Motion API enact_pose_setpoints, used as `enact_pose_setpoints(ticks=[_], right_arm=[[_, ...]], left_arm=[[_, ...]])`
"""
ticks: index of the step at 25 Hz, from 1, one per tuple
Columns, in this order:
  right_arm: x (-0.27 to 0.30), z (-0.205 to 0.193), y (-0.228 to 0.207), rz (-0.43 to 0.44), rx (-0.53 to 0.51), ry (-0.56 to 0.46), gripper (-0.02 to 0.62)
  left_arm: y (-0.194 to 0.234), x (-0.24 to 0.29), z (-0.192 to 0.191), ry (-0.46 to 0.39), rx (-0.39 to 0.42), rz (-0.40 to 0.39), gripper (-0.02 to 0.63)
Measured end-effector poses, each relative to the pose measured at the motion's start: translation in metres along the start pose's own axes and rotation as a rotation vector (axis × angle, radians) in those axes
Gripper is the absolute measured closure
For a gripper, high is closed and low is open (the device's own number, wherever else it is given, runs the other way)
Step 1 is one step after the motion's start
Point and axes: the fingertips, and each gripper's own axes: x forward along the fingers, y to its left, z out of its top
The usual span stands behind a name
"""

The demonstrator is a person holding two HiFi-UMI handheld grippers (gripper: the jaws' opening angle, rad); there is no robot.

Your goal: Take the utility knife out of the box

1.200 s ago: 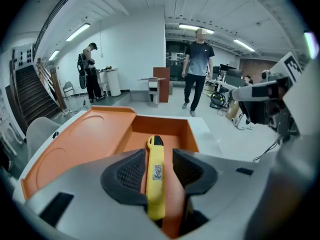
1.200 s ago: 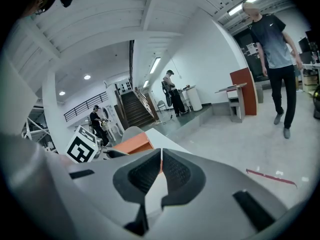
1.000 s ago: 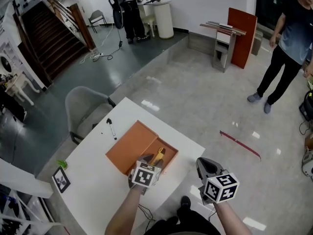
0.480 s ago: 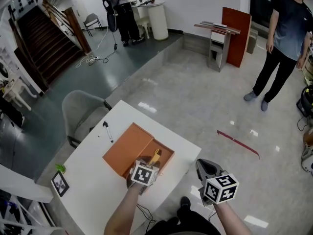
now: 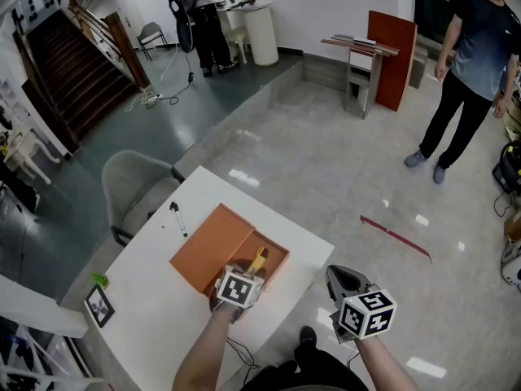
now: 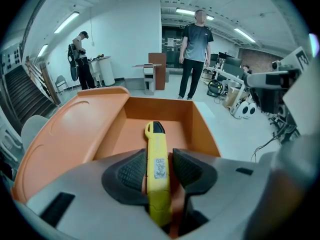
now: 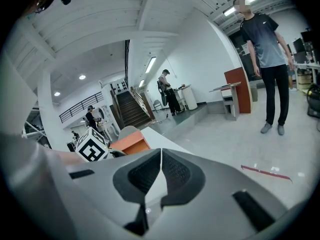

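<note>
My right tongs [image 7: 160, 160] were pressed together on nothing, held just off the near edge of the white counter [image 5: 163, 300]. My left tongs [image 6: 160, 156] were clamped on the yellow utility knife [image 6: 155, 134], its black tip pointing forward inside the open orange box [image 6: 165, 109] on the counter. Beyond the box lay a black marker [image 5: 177, 217], then a grey chair [image 5: 134, 182]. Farther off, a person [image 5: 472, 63] stood on the floor.

**Tally at the table [image 5: 163, 320]**
One orange box [image 5: 207, 247], one utility knife [image 6: 156, 146], one pen [image 5: 177, 217]; two grippers, the left gripper [image 6: 159, 168] and right gripper [image 7: 160, 170]; beside the table one chair [image 5: 130, 177], beyond it two people [image 5: 470, 72] [image 5: 199, 23] were counted.
</note>
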Motion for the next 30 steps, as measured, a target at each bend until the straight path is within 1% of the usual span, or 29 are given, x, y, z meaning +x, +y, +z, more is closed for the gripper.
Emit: enact_pose_setpoints(ticks=[4,8,12,19,22,30], right_arm=[[0.0,-0.001,0.0,0.001,0.001,0.002,0.594],[-0.002,-0.002,-0.002,-0.001,0.0,0.002,0.594],[-0.006,-0.002,-0.003,-0.002,0.004,0.0,0.594],[-0.012,0.0,-0.005,0.006,0.002,0.0,0.594],[-0.015,-0.001,-0.006,0.008,0.003,0.001,0.594],[-0.011,-0.003,0.001,0.033,-0.002,0.009,0.594]], left_arm=[[0.001,0.001,0.0,0.006,0.008,0.015,0.451],[0.001,0.003,0.003,-0.005,0.05,0.033,0.467],[-0.001,0.002,0.0,0.027,0.059,0.037,0.485],[-0.006,-0.004,0.005,0.035,0.101,0.071,0.488],[-0.008,-0.011,0.007,0.019,0.115,0.089,0.488],[-0.006,-0.035,0.019,-0.062,0.08,0.116,0.488]])
